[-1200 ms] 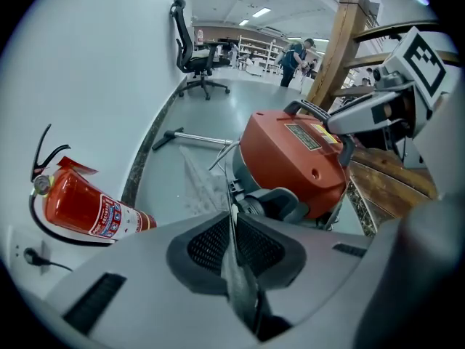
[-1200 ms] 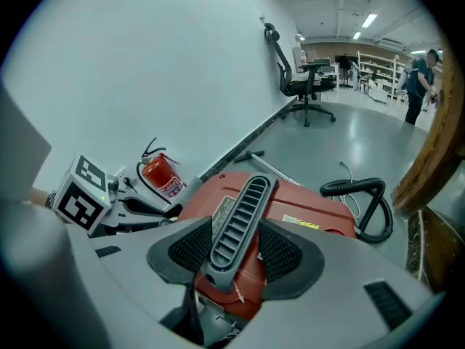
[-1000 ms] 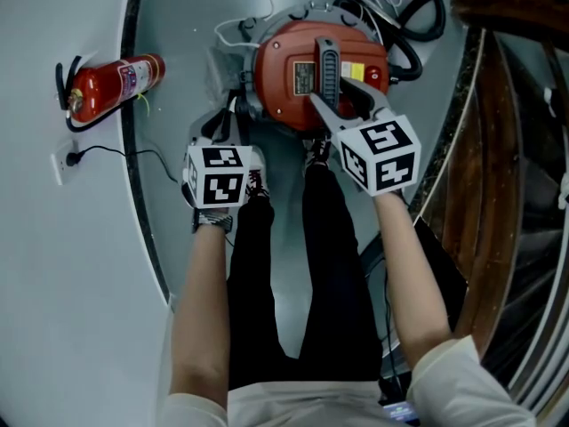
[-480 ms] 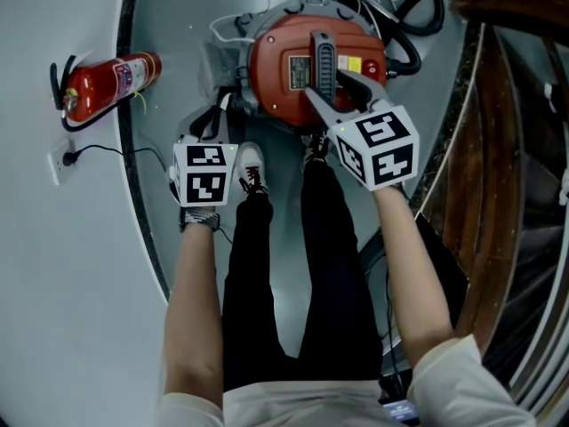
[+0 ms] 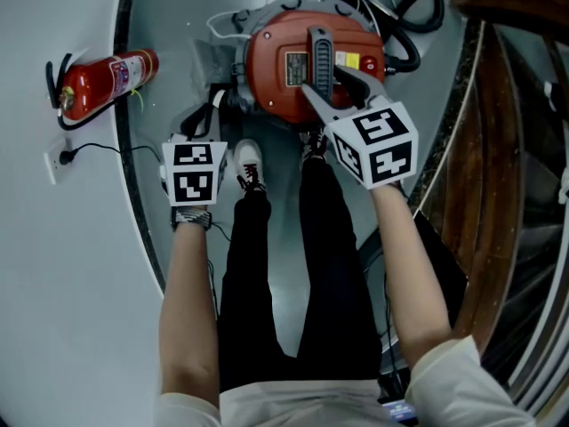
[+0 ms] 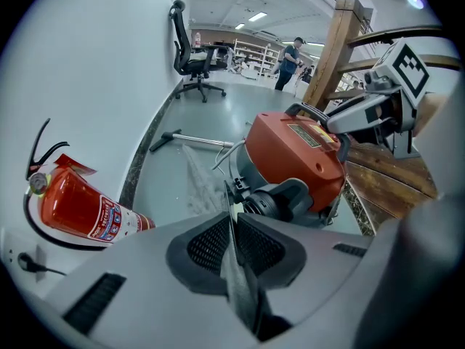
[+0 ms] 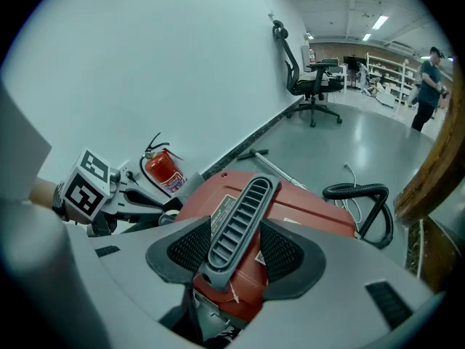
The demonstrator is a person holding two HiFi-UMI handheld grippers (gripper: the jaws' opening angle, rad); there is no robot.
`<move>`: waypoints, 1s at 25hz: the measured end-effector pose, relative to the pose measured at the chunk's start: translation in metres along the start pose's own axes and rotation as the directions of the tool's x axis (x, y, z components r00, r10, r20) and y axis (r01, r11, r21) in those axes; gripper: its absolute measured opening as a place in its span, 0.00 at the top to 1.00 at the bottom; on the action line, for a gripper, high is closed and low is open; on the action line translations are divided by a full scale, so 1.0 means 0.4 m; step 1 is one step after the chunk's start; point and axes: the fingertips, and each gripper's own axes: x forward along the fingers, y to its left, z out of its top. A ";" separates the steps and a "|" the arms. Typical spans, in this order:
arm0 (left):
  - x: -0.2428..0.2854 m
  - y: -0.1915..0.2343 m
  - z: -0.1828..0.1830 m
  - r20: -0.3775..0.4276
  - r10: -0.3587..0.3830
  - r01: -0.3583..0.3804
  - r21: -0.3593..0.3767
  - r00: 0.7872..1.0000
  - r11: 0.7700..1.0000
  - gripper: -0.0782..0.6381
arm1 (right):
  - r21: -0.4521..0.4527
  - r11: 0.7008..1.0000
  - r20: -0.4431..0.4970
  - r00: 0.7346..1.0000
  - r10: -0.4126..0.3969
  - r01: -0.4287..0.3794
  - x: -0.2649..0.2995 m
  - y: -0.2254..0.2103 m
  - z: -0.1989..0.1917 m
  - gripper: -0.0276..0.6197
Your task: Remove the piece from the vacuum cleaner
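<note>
Removal looks barely begun: nothing has yet come away from the vacuum cleaner (image 5: 284, 52), which stands whole on the floor (image 6: 174, 166). A red fire extinguisher (image 5: 107, 80) lies well off to the left of the left jaws and plays no part. The left gripper (image 6: 232, 231) has its jaws clenched almost together on a thin grey strip (image 6: 236, 282) that runs edge-on between the pads and pokes out just beyond the tips; what that strip belongs to I cannot tell. The cleaner's grey hose socket and red shell lie ahead of these jaws and a little to their right, apart from them. The right gripper (image 7: 236, 249) holds its jaws wide, astride the black ribbed handle (image 7: 240, 220) on the red top. The handle crosses slantwise between the pads and appears to bear on both, so I read this as a grasp on it. A black hose (image 7: 363, 195) loops on the floor beyond these jaws, to their right. The red top sits seated on its base, so lifting or detaching the piece is all left to do.
</note>
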 end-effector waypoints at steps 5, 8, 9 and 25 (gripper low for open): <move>-0.001 0.008 -0.003 0.001 0.004 -0.004 -0.013 1.000 1.000 0.84 | -0.002 1.000 -0.001 1.000 0.002 -0.002 0.002 0.000 0.000 0.63; 0.000 0.007 -0.003 0.001 -0.001 0.001 -0.011 1.000 1.000 0.84 | -0.002 1.000 0.000 1.000 0.000 0.000 0.001 -0.002 -0.001 0.63; -0.001 0.008 -0.003 0.002 0.000 0.000 -0.013 1.000 1.000 0.84 | -0.001 1.000 0.000 1.000 0.000 0.000 0.001 -0.002 -0.001 0.63; -0.005 0.016 -0.007 0.009 0.008 -0.008 -0.039 1.000 0.999 0.84 | 0.001 1.000 -0.002 1.000 -0.002 0.002 0.001 -0.003 -0.001 0.63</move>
